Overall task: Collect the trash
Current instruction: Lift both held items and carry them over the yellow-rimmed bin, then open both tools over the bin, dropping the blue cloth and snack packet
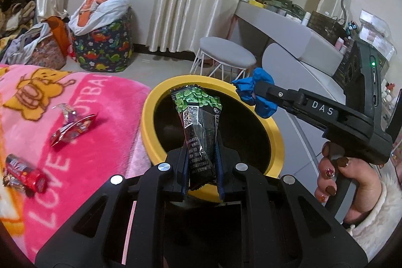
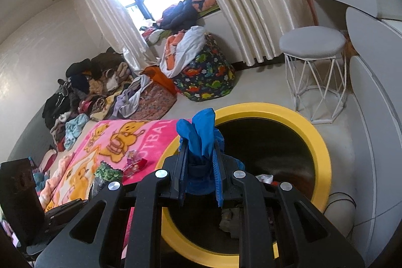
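Left tool [image 1: 201, 155] pinches a black-green wrapper [image 1: 199, 127] over the yellow bin [image 1: 148, 117]; right tool [image 2: 199, 155] pinches blue cloth [image 2: 201, 135]; released early, either could catch the near rim and fall outside

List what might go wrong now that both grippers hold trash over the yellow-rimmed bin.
1. The left gripper pinches the green-and-black snack wrapper only at its lower end, above the near rim of the yellow-rimmed bin; released here, it may land outside.
2. The right gripper holds the crumpled blue item near the rim too.
3. Two red wrappers on the pink blanket could be missed.
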`<action>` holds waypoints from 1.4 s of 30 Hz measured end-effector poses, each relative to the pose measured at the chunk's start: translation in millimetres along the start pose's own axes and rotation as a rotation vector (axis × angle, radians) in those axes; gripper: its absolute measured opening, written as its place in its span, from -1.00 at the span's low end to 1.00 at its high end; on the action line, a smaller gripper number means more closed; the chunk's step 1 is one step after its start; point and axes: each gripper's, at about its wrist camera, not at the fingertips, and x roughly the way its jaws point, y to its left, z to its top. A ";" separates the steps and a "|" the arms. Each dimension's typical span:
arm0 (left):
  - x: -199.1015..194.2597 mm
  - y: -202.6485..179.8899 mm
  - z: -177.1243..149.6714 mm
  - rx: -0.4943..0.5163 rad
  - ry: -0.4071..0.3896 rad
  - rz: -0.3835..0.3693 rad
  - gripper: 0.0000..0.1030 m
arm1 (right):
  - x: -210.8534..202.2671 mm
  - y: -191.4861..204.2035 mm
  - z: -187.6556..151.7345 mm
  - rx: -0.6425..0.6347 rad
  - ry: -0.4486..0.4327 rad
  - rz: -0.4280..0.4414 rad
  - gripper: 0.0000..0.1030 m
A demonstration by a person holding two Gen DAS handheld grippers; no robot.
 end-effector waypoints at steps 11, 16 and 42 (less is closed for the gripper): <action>31.4 -11.0 7.1 0.027 0.035 -0.029 -0.78 | 5.0 -29.1 -4.8 0.075 0.032 -0.054 -0.67; 44.6 -10.4 5.6 0.023 0.057 -0.030 -0.78 | 12.1 -39.8 -7.5 0.102 0.061 -0.073 -0.67; 44.3 7.4 12.5 -0.015 0.013 0.020 0.49 | 16.4 -27.0 -7.1 0.040 0.053 -0.102 0.06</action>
